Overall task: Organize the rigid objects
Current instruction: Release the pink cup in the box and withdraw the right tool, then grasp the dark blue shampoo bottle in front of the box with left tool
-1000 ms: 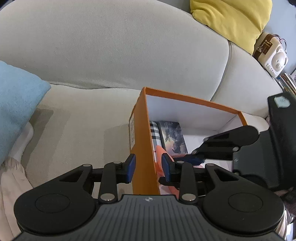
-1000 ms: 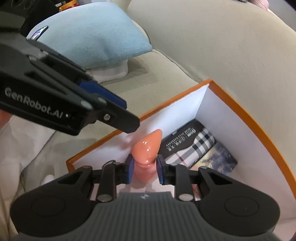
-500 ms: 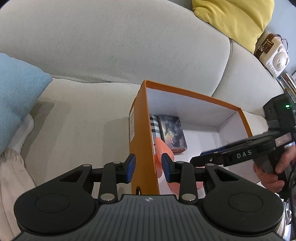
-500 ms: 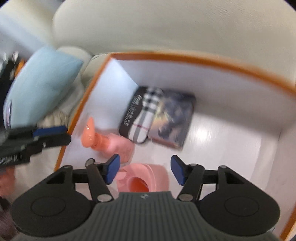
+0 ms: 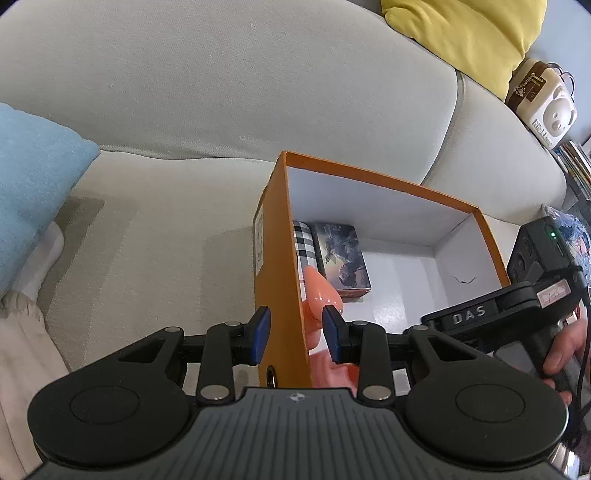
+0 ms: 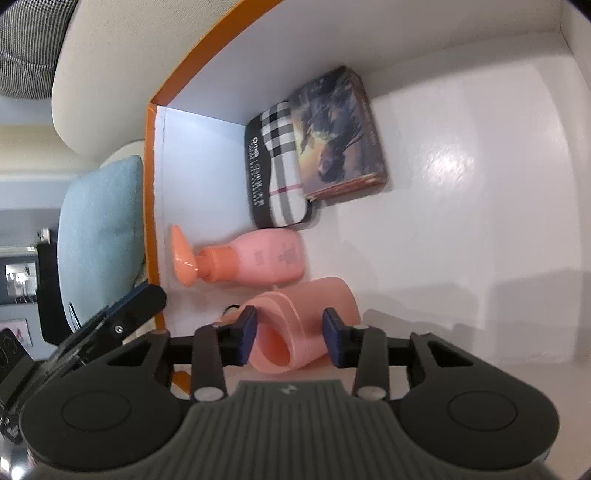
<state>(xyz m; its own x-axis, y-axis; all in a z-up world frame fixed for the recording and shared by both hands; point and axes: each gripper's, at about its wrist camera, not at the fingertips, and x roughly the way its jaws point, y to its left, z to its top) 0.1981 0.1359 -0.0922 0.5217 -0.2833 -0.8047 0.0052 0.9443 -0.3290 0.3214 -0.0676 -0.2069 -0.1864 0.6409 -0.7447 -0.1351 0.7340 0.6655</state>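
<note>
Straddling the orange box [image 5: 282,280] wall, my left hand-held gripper [image 5: 295,334] sits half open; my right hand-held gripper [image 6: 289,336] gapes wide around the pink cup [image 6: 306,321], gripping nothing.

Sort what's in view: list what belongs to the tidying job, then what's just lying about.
Part of the job:
orange box
pink pump bottle
pink cup, lying on its side
plaid case
picture box
left gripper, astride the box wall
right gripper, open around the cup

Lying about:
blue pillow
yellow cushion
sofa
</note>
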